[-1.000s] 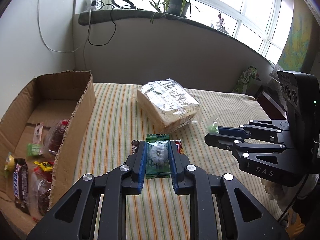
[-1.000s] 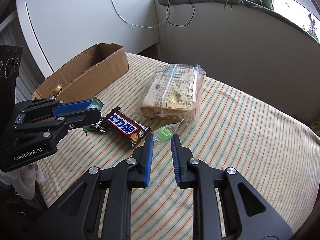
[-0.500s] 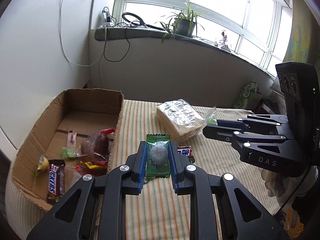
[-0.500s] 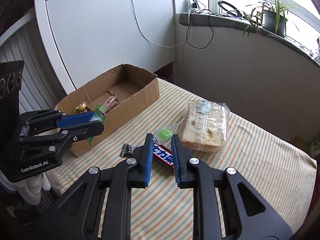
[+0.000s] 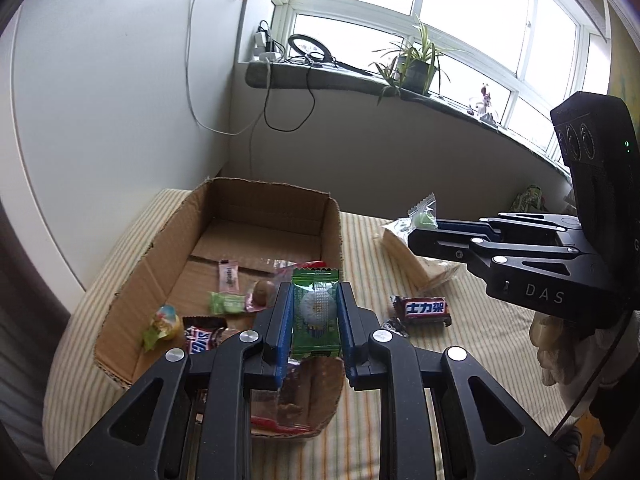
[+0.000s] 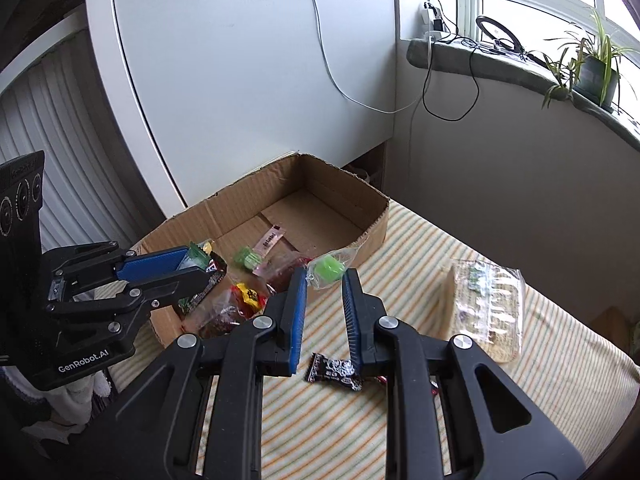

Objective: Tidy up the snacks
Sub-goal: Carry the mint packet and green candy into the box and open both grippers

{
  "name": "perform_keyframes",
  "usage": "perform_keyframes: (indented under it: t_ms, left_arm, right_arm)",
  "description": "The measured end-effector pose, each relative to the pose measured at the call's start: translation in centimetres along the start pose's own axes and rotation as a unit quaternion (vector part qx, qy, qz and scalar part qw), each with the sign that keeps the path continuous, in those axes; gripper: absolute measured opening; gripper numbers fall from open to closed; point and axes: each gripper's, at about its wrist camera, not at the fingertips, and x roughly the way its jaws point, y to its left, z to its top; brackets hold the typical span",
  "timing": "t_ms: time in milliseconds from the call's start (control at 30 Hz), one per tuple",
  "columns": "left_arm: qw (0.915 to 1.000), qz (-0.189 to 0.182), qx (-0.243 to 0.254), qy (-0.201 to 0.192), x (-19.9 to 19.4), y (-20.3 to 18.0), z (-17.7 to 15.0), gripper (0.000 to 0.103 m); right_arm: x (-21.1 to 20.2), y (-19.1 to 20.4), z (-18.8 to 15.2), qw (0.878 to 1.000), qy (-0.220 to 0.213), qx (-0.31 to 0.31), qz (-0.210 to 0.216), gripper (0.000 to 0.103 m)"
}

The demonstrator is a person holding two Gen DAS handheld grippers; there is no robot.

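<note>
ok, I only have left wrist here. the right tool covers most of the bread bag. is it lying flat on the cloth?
Observer: Yes. The right wrist view shows the whole bagged bread lying flat on the striped cloth, apart from the cardboard box.
Operator: My own fingers hide the box's near corner. What's in it?
Observer: A clear packet with a red and yellow label, lying among dark snacks inside the box.
Operator: How's the right tool's grip from its own camera?
Observer: The right tool pinches the green candy, in its clear wrapper, only at the very fingertips.
</note>
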Motion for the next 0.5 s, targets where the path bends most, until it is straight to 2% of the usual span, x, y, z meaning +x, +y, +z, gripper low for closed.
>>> perform_keyframes:
  t_ms: [233, 500]
  left_arm:
    - [0.9998, 0.015, -0.016, 0.001, 0.1, 2.9, -0.2, 0.02]
    - [0.9994, 0.025, -0.02, 0.006, 0.3, 4.8, -0.5, 0.02]
  right_arm:
    - [3.8, 0.5, 1.8, 1.0, 0.017, 0.014, 0.013, 0.019]
    - [6.2, 1.7, 2.6, 0.999, 0.026, 0.012, 0.018, 0.019]
